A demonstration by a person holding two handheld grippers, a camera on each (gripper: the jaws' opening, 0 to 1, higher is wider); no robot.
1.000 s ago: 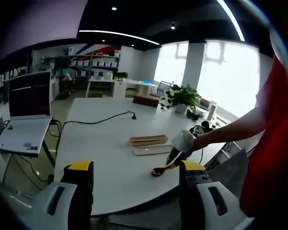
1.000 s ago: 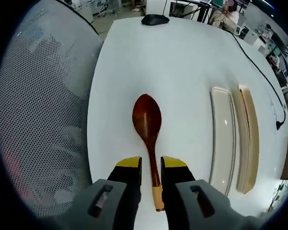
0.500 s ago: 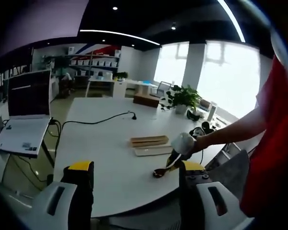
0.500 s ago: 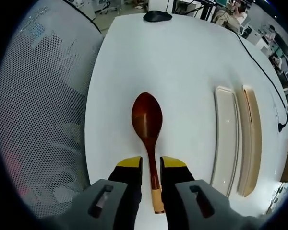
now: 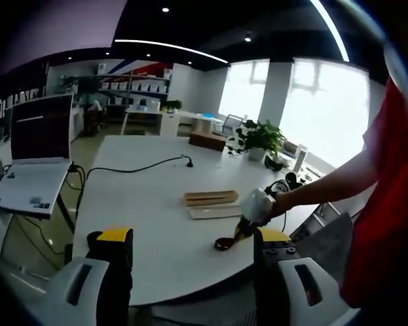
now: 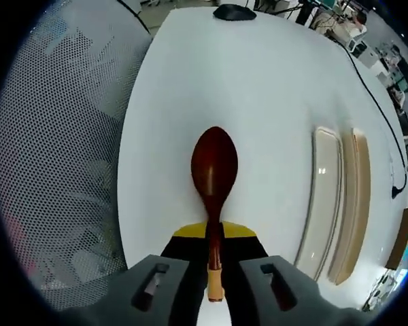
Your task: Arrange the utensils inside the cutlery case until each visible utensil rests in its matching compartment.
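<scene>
Right gripper view: on the white table (image 6: 258, 88) lie the cream cutlery case (image 6: 321, 197) and its wooden lid (image 6: 353, 204) — beside them the right gripper (image 6: 214, 234), jaws clamped on the wooden spoon (image 6: 214, 176) handle — while the left gripper (image 5: 190, 238) stands apart, holding nothing.

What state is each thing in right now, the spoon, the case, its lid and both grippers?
Wooden spoon: handle pinched between the fingers, bowl pointing away over the table.
Right gripper: shut on the spoon.
Left gripper: open, holding nothing.
Cutlery case: open, lying on the table, nothing visible inside.
Wooden lid: off, lying beside the case.
Laptop: open.
</scene>
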